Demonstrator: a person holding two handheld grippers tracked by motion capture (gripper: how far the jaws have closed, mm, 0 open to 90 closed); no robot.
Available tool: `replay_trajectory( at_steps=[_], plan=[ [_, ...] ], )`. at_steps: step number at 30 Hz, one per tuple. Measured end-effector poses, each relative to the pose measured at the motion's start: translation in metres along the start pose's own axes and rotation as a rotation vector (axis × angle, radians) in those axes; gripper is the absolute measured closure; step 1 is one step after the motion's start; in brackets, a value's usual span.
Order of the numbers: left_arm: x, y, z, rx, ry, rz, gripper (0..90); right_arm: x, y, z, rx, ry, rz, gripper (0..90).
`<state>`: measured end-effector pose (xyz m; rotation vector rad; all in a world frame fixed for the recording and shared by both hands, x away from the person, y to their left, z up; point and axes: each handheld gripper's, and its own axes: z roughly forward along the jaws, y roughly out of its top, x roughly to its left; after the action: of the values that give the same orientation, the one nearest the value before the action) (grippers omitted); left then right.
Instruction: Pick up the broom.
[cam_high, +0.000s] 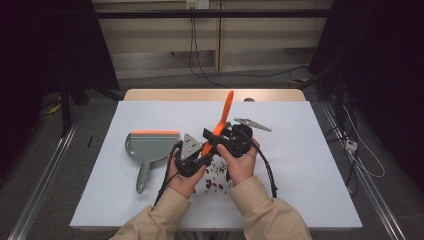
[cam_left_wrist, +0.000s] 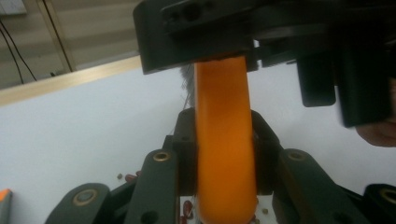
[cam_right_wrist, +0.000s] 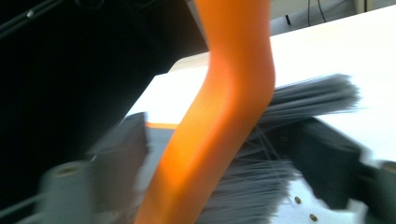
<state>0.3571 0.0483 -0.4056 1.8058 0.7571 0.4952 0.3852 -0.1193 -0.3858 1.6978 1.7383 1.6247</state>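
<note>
A grey dustpan with an orange front lip is noted well to the left of both grippers, lying flat on the white table with its handle pointing toward the person; it is untouched. Next, the left gripper is seen held low over the table, and in the left gripper view its jaws are closed narrowly on the orange brush handle, one jaw against each side of it. The brush is judged light and stiff in the handle, of smooth plastic that could slip or twist in a hard grip, while the grey bristles are soft and will splay under pressure; a hold on the lower handle, near the bristle head, is judged best for control. Just below and between the two grippers, small dark red beans are scattered on the table; these are judged light and prone to roll or skip if swept briskly. The right gripper is seen touching the same handle just above the left one, its jaws appearing to bracket it, though the blur leaves its hold uncertain. With both grippers crowded on one handle, each is judged to obstruct the other.
</note>
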Motion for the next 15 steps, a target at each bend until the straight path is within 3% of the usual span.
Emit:
replay_trajectory(
  at_steps=[5,6,10,14,15],
  plan=[
    [-0.004,0.002,-0.001,-0.011,0.008,0.023,68.8,0.000,0.003,0.000,0.004,0.024,0.042,38.2],
    [-0.005,0.001,0.000,-0.005,0.013,0.040,66.7,0.000,0.004,0.000,0.027,0.040,0.062,47.9],
    [-0.008,-0.001,0.004,-0.002,0.047,0.070,49.4,-0.001,0.005,-0.001,0.043,0.064,0.088,65.1],
    [-0.003,0.000,0.004,-0.036,0.023,0.063,48.5,-0.008,0.009,-0.002,0.038,0.090,0.103,69.5],
    [-0.002,0.000,0.003,-0.036,0.016,0.054,46.8,-0.010,0.011,-0.003,0.036,0.090,0.086,69.6]
  ],
)
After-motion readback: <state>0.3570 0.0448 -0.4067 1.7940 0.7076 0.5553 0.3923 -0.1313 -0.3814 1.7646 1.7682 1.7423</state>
